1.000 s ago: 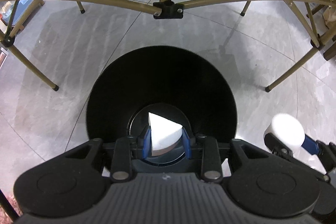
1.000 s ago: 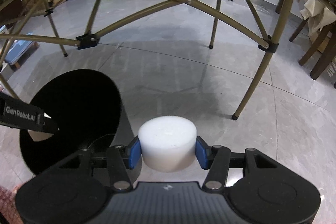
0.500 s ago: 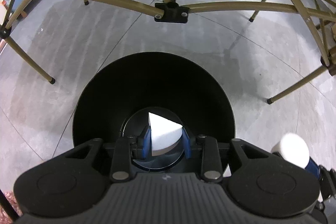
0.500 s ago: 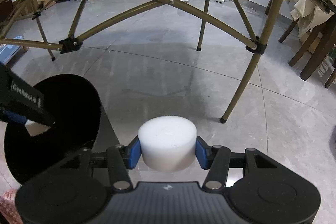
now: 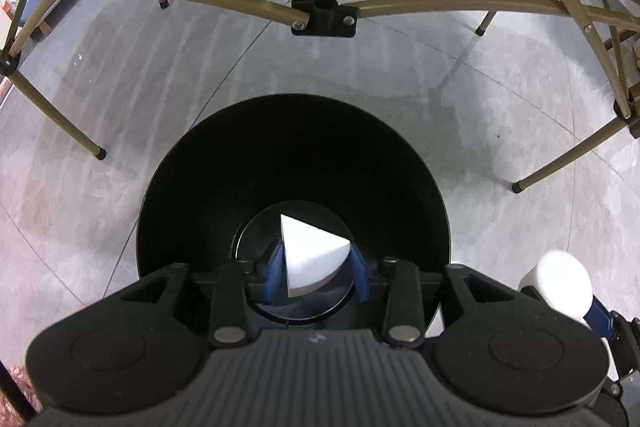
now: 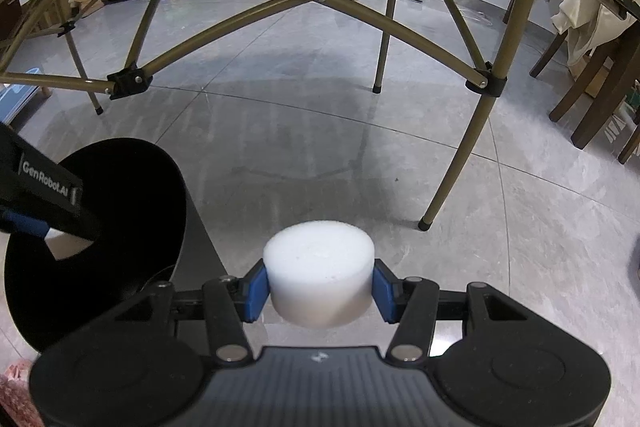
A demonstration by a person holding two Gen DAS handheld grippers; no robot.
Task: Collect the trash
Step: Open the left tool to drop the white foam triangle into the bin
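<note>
My left gripper [image 5: 316,269] has a matte black body with a ribbed grey centre plate, two round black domes at its sides, silver rivets on the linkage arms, and blue pads [image 5: 274,269]. My right gripper [image 6: 320,291] looks the same. Seen side-on, the left one carries white "GenRobot.AI" lettering.

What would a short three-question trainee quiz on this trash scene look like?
1. True or false: the left tool holds a round foam puck.
2. Which tool is over the black bin? A) left B) right
3. Fill in: the right tool grips a white foam ____.

Key:
1. False; it holds a foam wedge.
2. A
3. cylinder, held beside the bin, not over it.
</note>
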